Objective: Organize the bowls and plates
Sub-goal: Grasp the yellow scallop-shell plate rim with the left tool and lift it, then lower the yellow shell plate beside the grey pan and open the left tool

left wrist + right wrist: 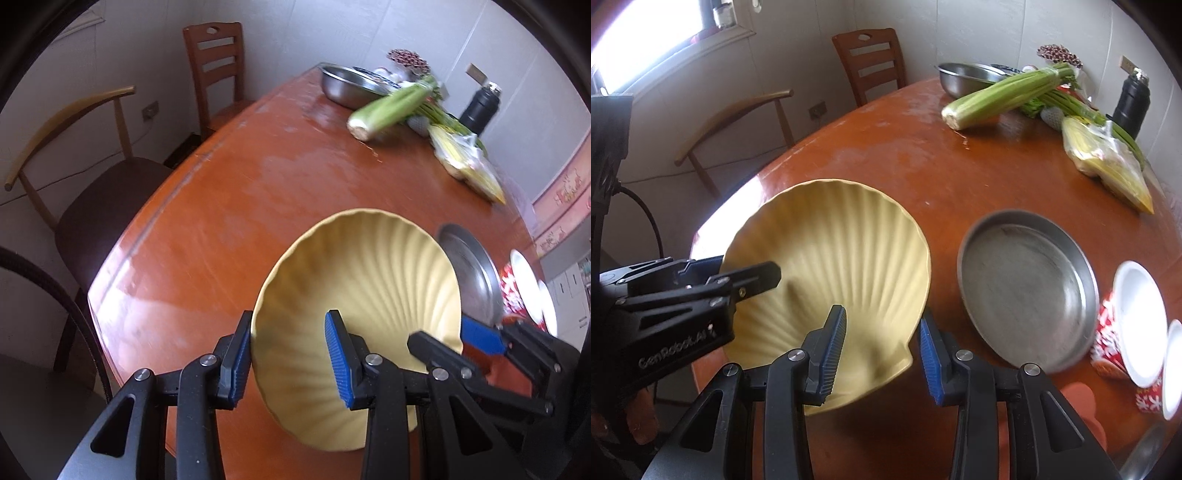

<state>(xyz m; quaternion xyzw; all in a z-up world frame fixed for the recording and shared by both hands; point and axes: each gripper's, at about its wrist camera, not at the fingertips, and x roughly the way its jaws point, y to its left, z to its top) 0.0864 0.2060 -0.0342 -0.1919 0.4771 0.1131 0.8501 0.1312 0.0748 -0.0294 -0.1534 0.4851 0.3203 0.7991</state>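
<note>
A pale yellow shell-shaped plate [369, 295] [842, 258] hangs tilted above the near part of the brown table [229, 206] [923, 173], held by both grippers. My left gripper [288, 365] is shut on its left rim, one blue pad under the rim and the other inside the dish. In the right wrist view the left gripper [746, 266] reaches in from the left. My right gripper [881, 358] is shut on the plate's near right corner, and the left wrist view shows the right gripper [448, 338] clamping that edge.
A round steel pan [1027, 291] [469, 273] lies just right of the plate. White bowls with red patterns [1137, 321] stand beyond it. At the far end are a steel bowl [967, 77], celery [997, 99], a bag of yellow food [1108, 162] and a black flask [1130, 107]. Chairs [218, 70] stand left.
</note>
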